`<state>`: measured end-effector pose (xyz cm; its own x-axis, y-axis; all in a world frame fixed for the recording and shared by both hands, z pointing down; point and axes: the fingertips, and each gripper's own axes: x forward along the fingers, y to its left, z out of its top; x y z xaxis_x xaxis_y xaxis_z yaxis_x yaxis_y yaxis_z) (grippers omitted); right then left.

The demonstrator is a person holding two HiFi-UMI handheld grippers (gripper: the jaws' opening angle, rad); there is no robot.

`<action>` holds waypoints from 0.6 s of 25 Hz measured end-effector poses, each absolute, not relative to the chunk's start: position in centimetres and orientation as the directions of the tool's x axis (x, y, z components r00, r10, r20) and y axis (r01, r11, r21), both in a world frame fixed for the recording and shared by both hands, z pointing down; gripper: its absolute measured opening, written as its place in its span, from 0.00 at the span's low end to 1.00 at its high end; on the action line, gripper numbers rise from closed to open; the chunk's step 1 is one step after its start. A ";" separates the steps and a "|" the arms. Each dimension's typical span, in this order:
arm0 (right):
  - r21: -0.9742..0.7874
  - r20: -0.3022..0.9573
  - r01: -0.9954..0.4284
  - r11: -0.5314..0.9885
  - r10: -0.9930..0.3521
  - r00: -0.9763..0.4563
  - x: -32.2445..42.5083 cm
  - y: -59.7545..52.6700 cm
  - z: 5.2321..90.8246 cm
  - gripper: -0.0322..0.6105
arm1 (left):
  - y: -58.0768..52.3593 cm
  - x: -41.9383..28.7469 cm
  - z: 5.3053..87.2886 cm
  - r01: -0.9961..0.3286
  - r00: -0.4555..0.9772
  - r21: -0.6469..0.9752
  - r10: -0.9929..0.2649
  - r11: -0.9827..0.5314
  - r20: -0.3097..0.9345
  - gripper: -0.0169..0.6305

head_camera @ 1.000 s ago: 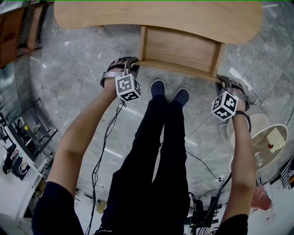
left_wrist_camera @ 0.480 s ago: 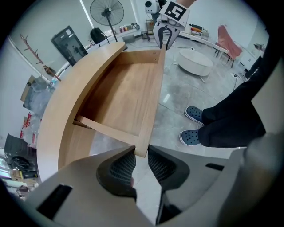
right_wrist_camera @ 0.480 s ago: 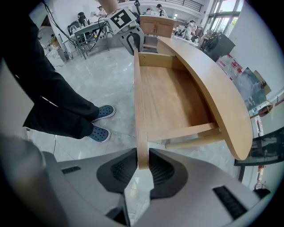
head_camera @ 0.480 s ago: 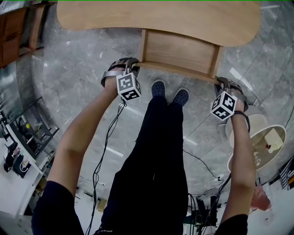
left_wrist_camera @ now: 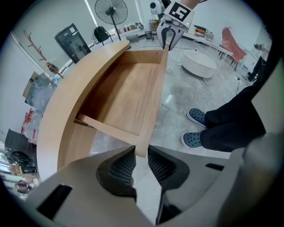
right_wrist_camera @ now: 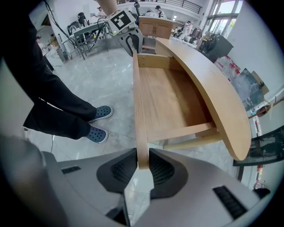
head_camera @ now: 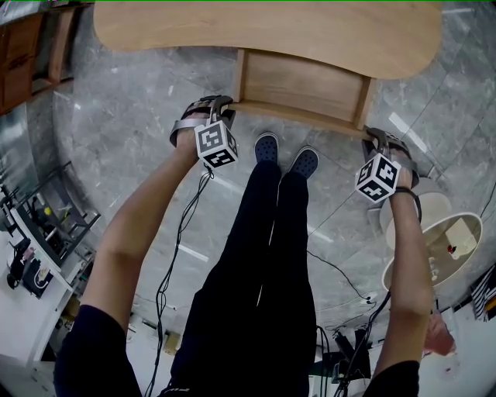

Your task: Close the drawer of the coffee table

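Standing on the grey marble floor (head_camera: pixel 116 132), the person's legs (head_camera: pixel 263 256) in dark trousers and two blue perforated shoes (head_camera: pixel 266 147) face the coffee table (head_camera: pixel 263 31). The toes stop just short of the open drawer (head_camera: pixel 302 81), between the two tools. Black cables (head_camera: pixel 180 233) trail from the left tool (head_camera: pixel 221 105) down across the floor. A low white round table (left_wrist_camera: pixel 199 66) sits off to the person's right, and a pedestal fan (left_wrist_camera: pixel 111 9) stands farther back in the room, well apart from the work.

The drawer is pulled out from under the curved tabletop (right_wrist_camera: pixel 208 75) toward the person, its wooden box open to view. The left tool points steeply down over the left end of the drawer's front board (left_wrist_camera: pixel 153 97). Its own view shows that end of the board standing between the ribbed pads (left_wrist_camera: pixel 122 166), which are clenched on it. The right tool (head_camera: pixel 377 138) points straight down at the opposite end, and its pads are likewise clamped on the board's edge. Each tool shows in the other's view at the far end of the board.
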<state>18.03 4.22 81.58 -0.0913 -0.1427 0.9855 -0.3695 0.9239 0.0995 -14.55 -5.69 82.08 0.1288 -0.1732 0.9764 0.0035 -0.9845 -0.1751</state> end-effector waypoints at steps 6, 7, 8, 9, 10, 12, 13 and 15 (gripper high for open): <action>0.097 0.985 -0.361 0.928 -0.142 -0.099 18.1 3.7 81.5 0.19 | -6.3 -14.5 82.1 0.001 0.120 -0.181 -0.179 -0.984 0.976 0.18; 0.098 0.985 -0.361 0.927 -0.143 -0.100 18.1 3.7 81.5 0.19 | -6.4 -14.5 82.1 -0.003 0.119 -0.181 -0.180 -0.983 0.976 0.18; 0.097 0.985 -0.362 0.927 -0.143 -0.100 18.1 3.7 81.6 0.19 | -6.4 -14.5 82.2 -0.008 0.118 -0.182 -0.182 -0.983 0.976 0.18; 0.097 0.985 -0.363 0.927 -0.142 -0.101 18.1 3.7 81.6 0.19 | -6.5 -14.5 82.2 -0.014 0.117 -0.183 -0.183 -0.983 0.976 0.18; 0.096 0.985 -0.363 0.927 -0.142 -0.102 18.0 3.7 81.6 0.19 | -6.6 -14.6 82.2 -0.020 0.116 -0.184 -0.185 -0.983 0.976 0.18; 0.097 0.984 -0.362 0.927 -0.144 -0.104 17.9 3.6 81.6 0.19 | -6.7 -14.7 82.2 -0.023 0.115 -0.187 -0.188 -0.982 0.975 0.18; 0.098 0.984 -0.360 0.928 -0.145 -0.104 17.9 3.6 81.6 0.19 | -6.8 -14.7 82.2 -0.021 0.115 -0.186 -0.188 -0.982 0.975 0.18; 0.101 0.984 -0.360 0.927 -0.147 -0.102 18.0 3.4 81.7 0.19 | -6.9 -14.6 82.2 -0.014 0.116 -0.186 -0.186 -0.983 0.976 0.18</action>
